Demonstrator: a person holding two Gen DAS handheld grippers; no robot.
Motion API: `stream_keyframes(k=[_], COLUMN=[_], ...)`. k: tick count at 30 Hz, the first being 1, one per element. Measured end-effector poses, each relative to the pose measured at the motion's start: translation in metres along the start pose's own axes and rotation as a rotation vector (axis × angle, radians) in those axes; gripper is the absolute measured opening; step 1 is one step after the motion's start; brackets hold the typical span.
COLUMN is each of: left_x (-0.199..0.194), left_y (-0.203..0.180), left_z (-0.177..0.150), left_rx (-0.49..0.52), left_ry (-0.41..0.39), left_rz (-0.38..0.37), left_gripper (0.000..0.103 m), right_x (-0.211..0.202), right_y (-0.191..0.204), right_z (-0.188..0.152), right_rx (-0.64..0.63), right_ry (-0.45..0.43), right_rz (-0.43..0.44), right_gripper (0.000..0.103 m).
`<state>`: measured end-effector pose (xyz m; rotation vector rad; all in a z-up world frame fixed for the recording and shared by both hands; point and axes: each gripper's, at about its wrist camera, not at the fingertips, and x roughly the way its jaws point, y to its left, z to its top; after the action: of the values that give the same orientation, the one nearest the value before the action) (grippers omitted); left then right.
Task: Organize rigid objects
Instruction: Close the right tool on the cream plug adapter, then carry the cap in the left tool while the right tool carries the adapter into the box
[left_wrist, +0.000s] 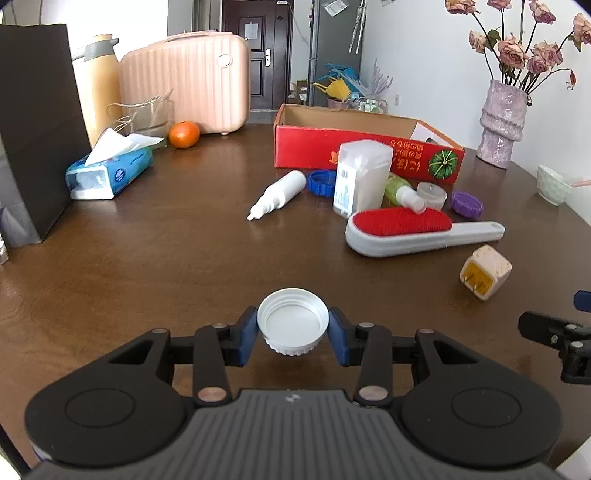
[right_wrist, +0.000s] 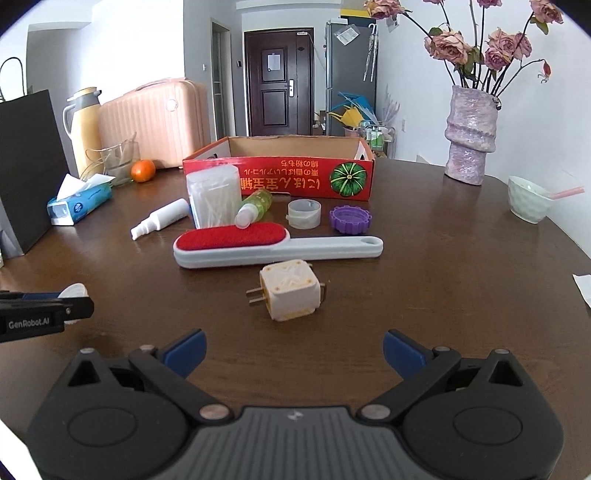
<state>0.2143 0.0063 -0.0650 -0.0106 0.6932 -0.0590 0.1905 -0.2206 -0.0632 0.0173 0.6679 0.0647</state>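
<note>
The left tongs (left_wrist: 293, 329) pinch a white cap (left_wrist: 293, 320) between their blue pads, open side up, held just above the brown bench (left_wrist: 184, 251). The right tongs (right_wrist: 294, 350) are spread wide with nothing between them, and a cream plug adapter (right_wrist: 290, 294) lies on the bench just ahead of them, prongs pointing left.

Beyond the adapter lies a lint brush (right_wrist: 273, 245) — red pad to the left, grey handle running right. Behind it stand a clear cotton-swab box (right_wrist: 213, 195), a small green bottle (right_wrist: 255, 206) leaning with its cap on the brush, a translucent cap (right_wrist: 304, 213) and a purple cap (right_wrist: 350, 219). A white spray bottle (right_wrist: 159, 219) lies on its side to the left of the swab box, and in the left wrist view a blue cap (left_wrist: 320, 182) sits between the two. At the back is an open red cardboard box (right_wrist: 295, 177), near the purple vase (right_wrist: 469, 136) of dried roses.
</note>
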Motion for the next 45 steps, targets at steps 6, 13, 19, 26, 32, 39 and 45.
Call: stream_keyframes(k=[6, 13, 19, 26, 32, 39, 45], left_x=[0.012, 0.02, 0.027, 0.03, 0.03, 0.028, 0.022], left_y=[-0.004, -0.009, -0.011, -0.009, -0.009, -0.009, -0.01], left_z=[0.015, 0.029, 0.033, 0.033, 0.033, 0.034, 0.036], left_rx=[0.007, 0.016, 0.013, 0.008, 0.006, 0.006, 0.006], left_ry=[-0.011, -0.031, -0.027, -0.02, -0.021, -0.028, -0.044], left_rz=[-0.007, -0.012, -0.012, -0.013, -0.014, -0.012, -0.016], left_gripper=[0.041, 0.041, 0.041, 0.041, 0.041, 0.041, 0.041], right_x=[0.017, 0.044, 0.065, 0.088, 0.086, 0.068, 0.054], right_y=[-0.001, -0.002, 0.005, 0.009, 0.009, 0.009, 0.009], right_z=[0.011, 0.022, 0.027, 0.031, 0.026, 0.022, 0.023], right_rx=[-0.007, -0.013, -0.04, -0.041, -0.04, -0.033, -0.038], right_ry=[-0.002, 0.0, -0.004, 0.04, 0.048, 0.01, -0.018], right_rz=[-0.003, 0.007, 0.01, -0.01, 0.022, 0.031, 0.039], right_gripper=[0.101, 0.097, 0.096, 0.076, 0.068, 0.068, 0.068])
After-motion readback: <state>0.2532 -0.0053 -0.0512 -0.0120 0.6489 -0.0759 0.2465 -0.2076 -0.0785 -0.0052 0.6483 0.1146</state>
